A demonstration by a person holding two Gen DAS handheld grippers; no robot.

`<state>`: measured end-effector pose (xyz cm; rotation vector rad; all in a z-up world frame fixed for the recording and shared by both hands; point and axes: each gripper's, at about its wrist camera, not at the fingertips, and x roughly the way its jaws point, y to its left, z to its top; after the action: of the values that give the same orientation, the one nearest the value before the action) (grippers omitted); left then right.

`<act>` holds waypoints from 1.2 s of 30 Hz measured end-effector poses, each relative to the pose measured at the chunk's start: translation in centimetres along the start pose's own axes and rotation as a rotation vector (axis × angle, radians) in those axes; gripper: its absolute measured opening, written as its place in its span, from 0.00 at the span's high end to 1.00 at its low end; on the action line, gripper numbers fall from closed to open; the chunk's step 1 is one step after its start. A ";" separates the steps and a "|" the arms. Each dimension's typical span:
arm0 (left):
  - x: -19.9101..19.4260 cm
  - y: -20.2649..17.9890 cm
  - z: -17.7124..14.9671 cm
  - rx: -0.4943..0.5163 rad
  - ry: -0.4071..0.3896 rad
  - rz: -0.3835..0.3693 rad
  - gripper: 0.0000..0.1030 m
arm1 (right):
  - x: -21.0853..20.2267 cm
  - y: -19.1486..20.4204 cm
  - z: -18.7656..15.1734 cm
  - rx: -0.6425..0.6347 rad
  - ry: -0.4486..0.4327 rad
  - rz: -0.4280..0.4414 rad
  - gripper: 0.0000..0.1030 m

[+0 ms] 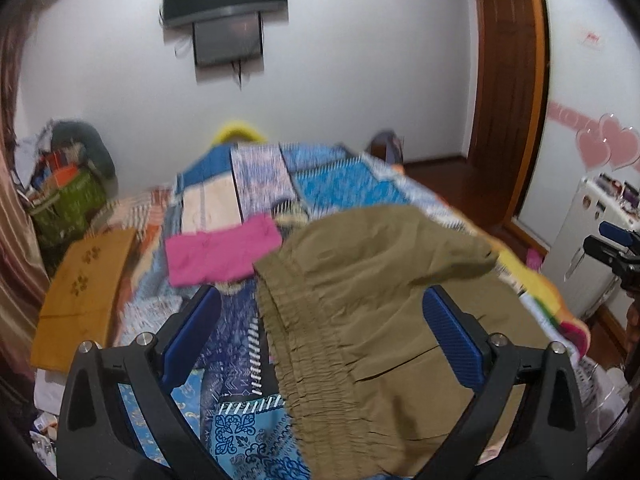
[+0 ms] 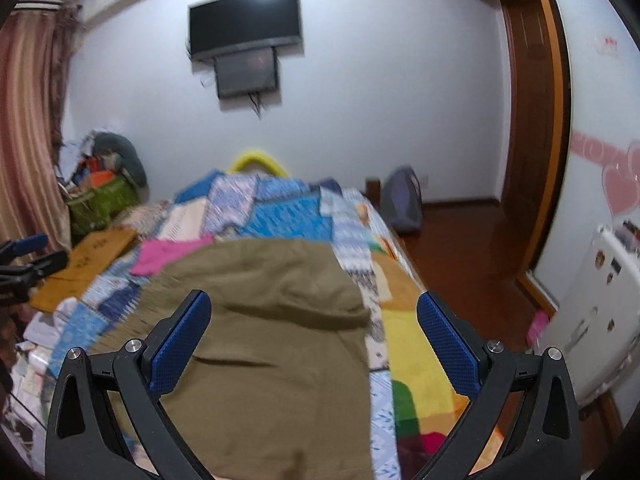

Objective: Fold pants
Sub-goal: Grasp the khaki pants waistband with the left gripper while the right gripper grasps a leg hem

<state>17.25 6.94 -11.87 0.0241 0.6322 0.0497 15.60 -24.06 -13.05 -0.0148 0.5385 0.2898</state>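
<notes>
Olive-brown pants (image 1: 380,312) lie spread on a patchwork bedspread (image 1: 256,184), their gathered elastic waistband (image 1: 296,352) running down the middle of the left wrist view. My left gripper (image 1: 322,300) hovers over that waistband, open, blue pads wide apart and pressing on nothing. In the right wrist view the pants (image 2: 264,320) fill the near bed, a folded-over part on top. My right gripper (image 2: 314,304) is open above the pants' right side, nothing between its fingers. Each gripper shows at the edge of the other's view: the right gripper (image 1: 612,248), the left gripper (image 2: 28,256).
A folded pink cloth (image 1: 220,252) lies beyond the pants. An orange-brown cloth (image 1: 84,292) rests at the bed's left edge. Bags and clutter (image 1: 68,184) stand by the striped curtain. A white cabinet (image 2: 592,320) and wooden floor (image 2: 468,248) lie to the right.
</notes>
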 end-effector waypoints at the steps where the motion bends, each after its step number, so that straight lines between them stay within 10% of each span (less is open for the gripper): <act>1: 1.1 0.3 -0.2 0.000 0.027 0.001 0.12 | 1.1 -0.6 -0.4 0.011 0.031 0.001 0.04; 17: 14.7 2.9 -3.9 -0.040 0.399 -0.099 0.23 | 13.1 -4.7 -4.4 0.029 0.409 0.076 0.52; 25: 16.1 2.8 -4.4 -0.031 0.417 -0.145 0.35 | 14.4 -4.1 -5.6 -0.076 0.476 0.069 0.87; 36: 16.2 4.0 -4.2 -0.056 0.439 -0.155 0.36 | 13.1 -3.8 -6.3 -0.095 0.490 0.047 0.92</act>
<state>27.67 11.81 -24.72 -0.0926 1.0693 -0.0800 24.19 -24.75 -25.30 -0.1684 1.0118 0.3599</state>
